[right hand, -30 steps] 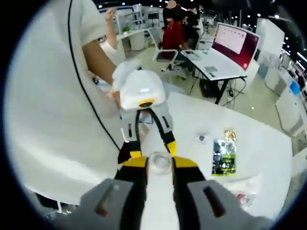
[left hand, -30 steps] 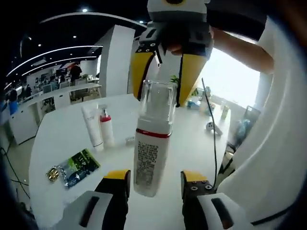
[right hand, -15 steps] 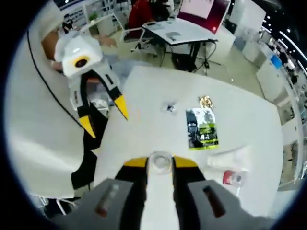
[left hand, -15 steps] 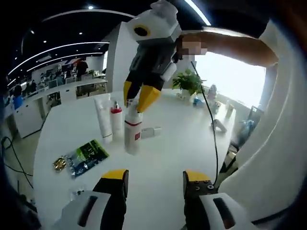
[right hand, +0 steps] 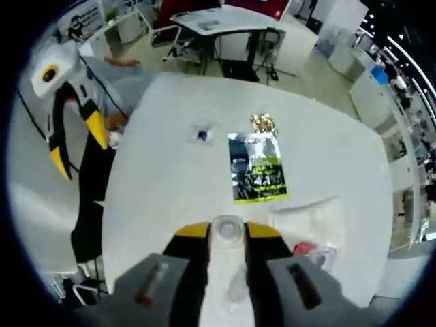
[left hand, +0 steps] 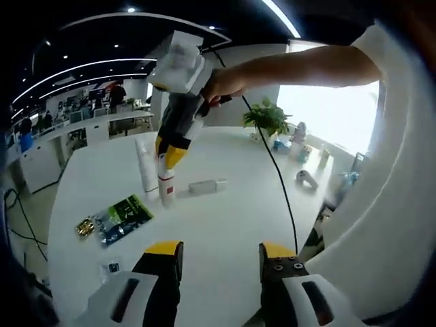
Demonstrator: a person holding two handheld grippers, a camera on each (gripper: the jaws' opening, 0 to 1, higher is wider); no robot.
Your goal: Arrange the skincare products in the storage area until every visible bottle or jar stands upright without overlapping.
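Your right gripper (left hand: 170, 158) pinches the pump bottle (left hand: 167, 187) upright over the table (left hand: 225, 225), just beside the white tube (left hand: 145, 174). Your left gripper (left hand: 216, 253) hangs spread and empty. Let go off-square and the bottle could knock the tube over.

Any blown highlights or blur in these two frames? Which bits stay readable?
Left gripper view: the window behind the plant is blown out white; the bottle in the right gripper reads fairly sharp, and fisheye bends the table edge. Right gripper view: even overhead light, the green packet is crisp, while the bottle between the jaws is close and soft, and the left gripper is stretched near the rim.
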